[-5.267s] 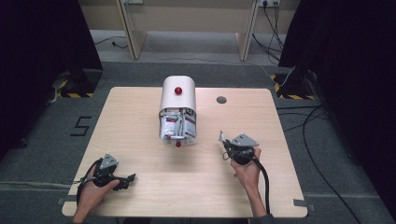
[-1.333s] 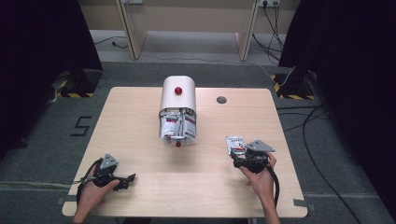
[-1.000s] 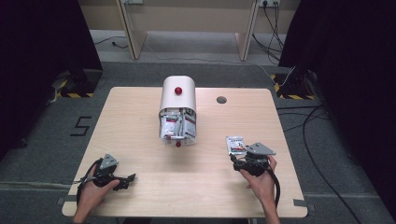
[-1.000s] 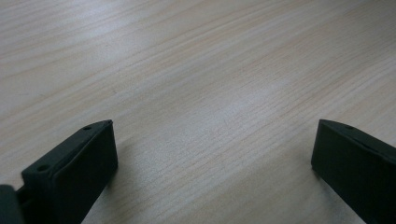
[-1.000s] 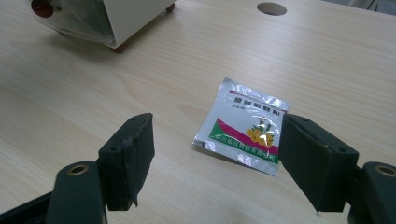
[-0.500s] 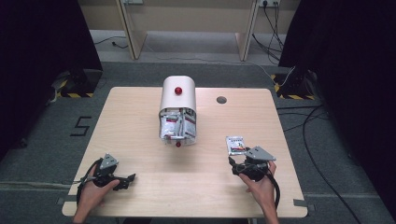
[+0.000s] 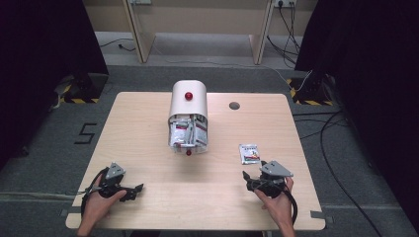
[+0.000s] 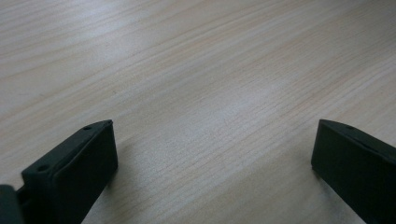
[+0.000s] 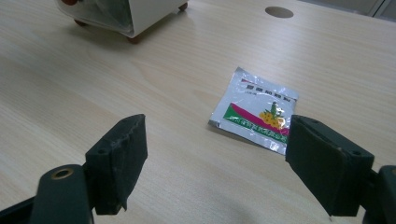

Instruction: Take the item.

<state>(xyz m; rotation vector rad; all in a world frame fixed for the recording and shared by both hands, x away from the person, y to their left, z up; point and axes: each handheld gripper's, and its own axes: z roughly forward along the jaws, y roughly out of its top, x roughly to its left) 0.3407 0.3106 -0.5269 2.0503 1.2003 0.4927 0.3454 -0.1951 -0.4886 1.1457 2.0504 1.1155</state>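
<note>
High view: the right tongs (image 7: 249,178), held in the person's right hand (image 7: 276,200), rest on the wooden surface (image 7: 148,123) near its close right edge, their jaws spread with nothing between them, having just been opening. A small foil sachet (image 7: 249,153) lies flat on the surface just beyond these tongs, apart from the tips. Farther beyond and to the left of the right tongs stands a white dispenser box (image 7: 188,116) with a red knob on top and more sachets showing in its open front; a round grommet hole (image 7: 234,105) sits in the surface well beyond the sachet. The left tongs (image 7: 134,189), held in the left hand (image 7: 101,197), lie near the close left corner, well apart from the right tongs and the sachet. Left gripper view: the left tongs (image 8: 212,154) stand wide apart over bare wood grain, holding nothing. Right gripper view: the right tongs (image 9: 215,158) stand wide apart; the sachet (image 9: 254,108), silver with a green and pink band and a yellow print, lies flat ahead of them, nearer the right-hand jaw and not between the pads. The dispenser box (image 9: 126,11) stands far ahead to the left.
</note>
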